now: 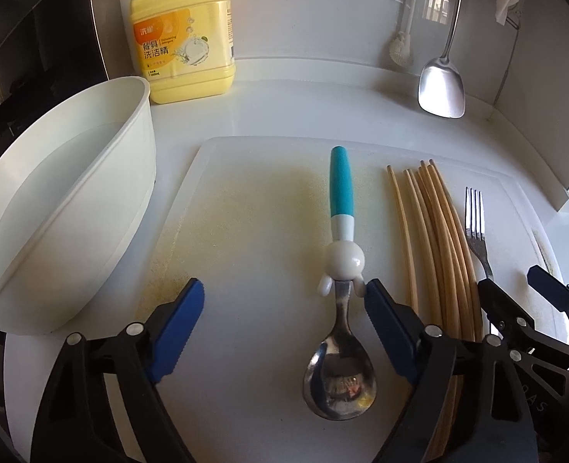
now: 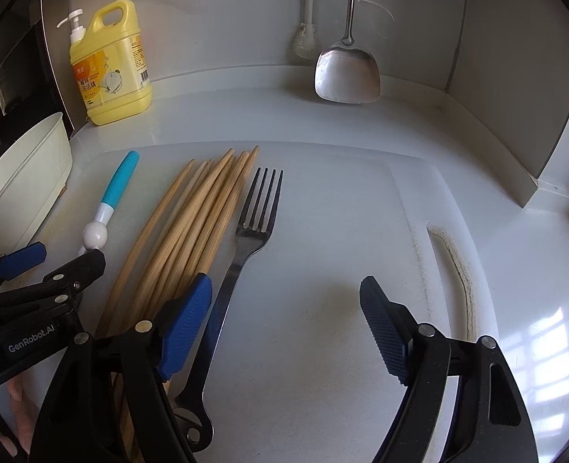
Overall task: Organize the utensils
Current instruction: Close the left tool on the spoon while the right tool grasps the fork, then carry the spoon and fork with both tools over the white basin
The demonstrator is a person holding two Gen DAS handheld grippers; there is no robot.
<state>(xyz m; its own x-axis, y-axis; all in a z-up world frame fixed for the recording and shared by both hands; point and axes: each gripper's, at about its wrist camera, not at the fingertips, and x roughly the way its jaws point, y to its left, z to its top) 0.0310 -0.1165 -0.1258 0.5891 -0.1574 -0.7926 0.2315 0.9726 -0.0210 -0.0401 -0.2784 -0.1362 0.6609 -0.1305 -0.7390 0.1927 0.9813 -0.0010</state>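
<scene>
Spoon, steel bowl, teal-and-white handle, white rabbit-like figure

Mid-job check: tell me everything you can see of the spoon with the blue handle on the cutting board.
The spoon has a shiny metal bowl, a short metal neck, a white rounded figure with two small feet, then a white collar and a teal handle. It lies flat on the white cutting board, bowl nearest the camera, handle pointing away, left of the chopsticks. It sits between the open fingers of the left gripper, close beside the right-hand finger; contact is unclear.
</scene>
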